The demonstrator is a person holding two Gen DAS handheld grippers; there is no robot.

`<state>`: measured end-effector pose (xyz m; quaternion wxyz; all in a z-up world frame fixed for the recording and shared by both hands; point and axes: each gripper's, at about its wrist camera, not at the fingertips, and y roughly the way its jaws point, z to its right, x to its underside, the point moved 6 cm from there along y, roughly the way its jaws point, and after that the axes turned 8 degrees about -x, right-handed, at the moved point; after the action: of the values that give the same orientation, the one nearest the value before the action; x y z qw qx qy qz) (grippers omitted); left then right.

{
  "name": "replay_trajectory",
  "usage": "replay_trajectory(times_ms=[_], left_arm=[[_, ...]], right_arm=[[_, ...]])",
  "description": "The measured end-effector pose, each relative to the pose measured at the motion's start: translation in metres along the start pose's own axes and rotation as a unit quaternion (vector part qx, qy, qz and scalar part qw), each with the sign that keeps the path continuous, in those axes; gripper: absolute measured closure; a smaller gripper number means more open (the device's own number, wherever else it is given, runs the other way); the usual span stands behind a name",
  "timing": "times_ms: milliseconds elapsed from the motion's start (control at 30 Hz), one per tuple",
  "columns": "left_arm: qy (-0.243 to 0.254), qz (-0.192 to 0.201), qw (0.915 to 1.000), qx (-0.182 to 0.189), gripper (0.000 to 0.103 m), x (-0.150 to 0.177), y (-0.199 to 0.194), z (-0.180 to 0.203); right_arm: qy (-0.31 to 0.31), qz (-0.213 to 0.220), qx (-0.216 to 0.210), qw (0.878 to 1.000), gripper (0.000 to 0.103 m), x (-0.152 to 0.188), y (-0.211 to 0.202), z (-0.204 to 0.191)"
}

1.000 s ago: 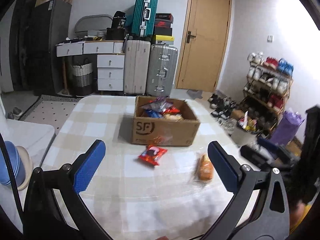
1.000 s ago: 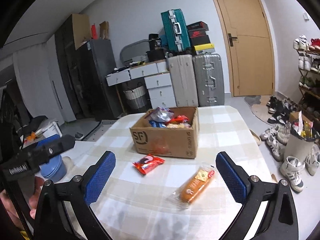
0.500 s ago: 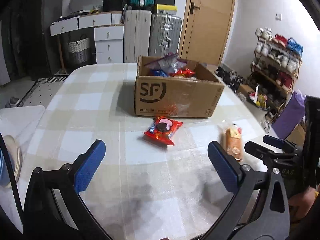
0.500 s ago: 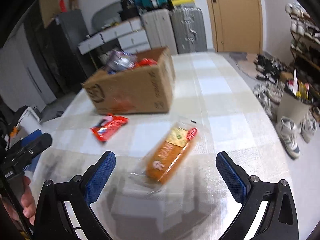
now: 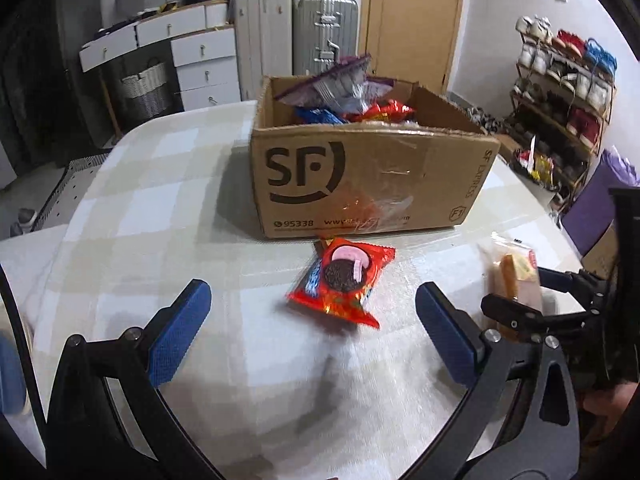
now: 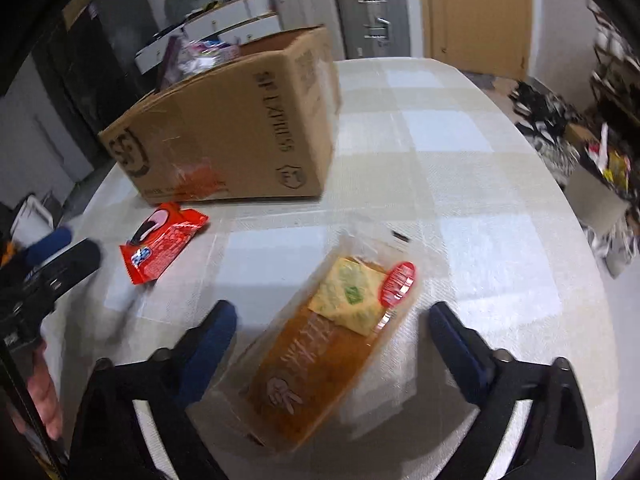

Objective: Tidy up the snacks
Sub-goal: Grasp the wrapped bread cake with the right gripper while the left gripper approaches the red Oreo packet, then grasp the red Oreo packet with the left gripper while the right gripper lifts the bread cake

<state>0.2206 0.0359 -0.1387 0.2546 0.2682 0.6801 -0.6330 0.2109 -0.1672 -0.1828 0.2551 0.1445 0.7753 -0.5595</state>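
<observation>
A cardboard box [image 5: 372, 176] marked SF stands on the checked table and holds several snack packs [image 5: 348, 96]. A red cookie pack [image 5: 344, 280] lies in front of it. My left gripper [image 5: 312, 328] is open, just short of that pack. A clear-wrapped orange bread loaf [image 6: 332, 344] lies to the right. My right gripper [image 6: 332, 340] is open, its fingers on either side of the loaf, apart from it. The box [image 6: 228, 128] and the red pack [image 6: 160, 248] also show in the right wrist view. The loaf [image 5: 516, 276] shows in the left wrist view.
The table [image 5: 132, 216] has a rounded edge, with bare floor to the left. Suitcases [image 5: 296, 32] and white drawers [image 5: 200, 64] stand behind it by a wooden door [image 5: 412, 12]. A shoe rack [image 5: 560, 88] is at the right.
Both grippers have moved down and forward toward the table. The left one has closed in on the red pack; the right one now has the loaf between its open fingers.
</observation>
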Motion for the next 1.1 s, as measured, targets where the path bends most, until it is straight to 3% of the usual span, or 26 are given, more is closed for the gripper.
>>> replay_trajectory(times_ms=[100, 133, 167, 233, 333, 600, 1100], left_arm=[[0.0, -0.011, 0.9999, -0.001, 0.001, -0.005, 0.018, 0.001], [-0.001, -0.014, 0.9999, -0.002, 0.001, -0.004, 0.022, 0.001], [-0.003, -0.017, 0.9998, -0.003, 0.001, -0.005, 0.027, 0.001], [-0.007, -0.024, 0.9997, 0.0, 0.001, -0.007, 0.038, 0.0], [-0.011, -0.035, 0.9993, 0.006, 0.001, -0.01, 0.051, 0.002], [-0.012, -0.044, 0.9988, 0.015, 0.001, -0.016, 0.07, 0.013], [0.006, -0.073, 0.9973, 0.0, 0.003, -0.022, 0.115, 0.033]], right_arm=[[-0.028, -0.004, 0.011, 1.0, 0.021, 0.0, 0.003, -0.005], [-0.037, -0.003, 0.007, 0.999, 0.028, 0.0, 0.003, -0.006], [-0.04, -0.001, 0.006, 0.999, 0.042, 0.001, 0.002, -0.007], [-0.047, 0.001, 0.001, 0.999, 0.057, 0.001, 0.001, -0.007], [-0.047, 0.0, -0.02, 0.999, 0.065, 0.001, -0.001, -0.006], [-0.03, 0.014, -0.056, 0.998, 0.066, 0.0, -0.015, -0.002], [-0.031, 0.027, -0.072, 0.997, 0.066, 0.001, -0.032, -0.003]])
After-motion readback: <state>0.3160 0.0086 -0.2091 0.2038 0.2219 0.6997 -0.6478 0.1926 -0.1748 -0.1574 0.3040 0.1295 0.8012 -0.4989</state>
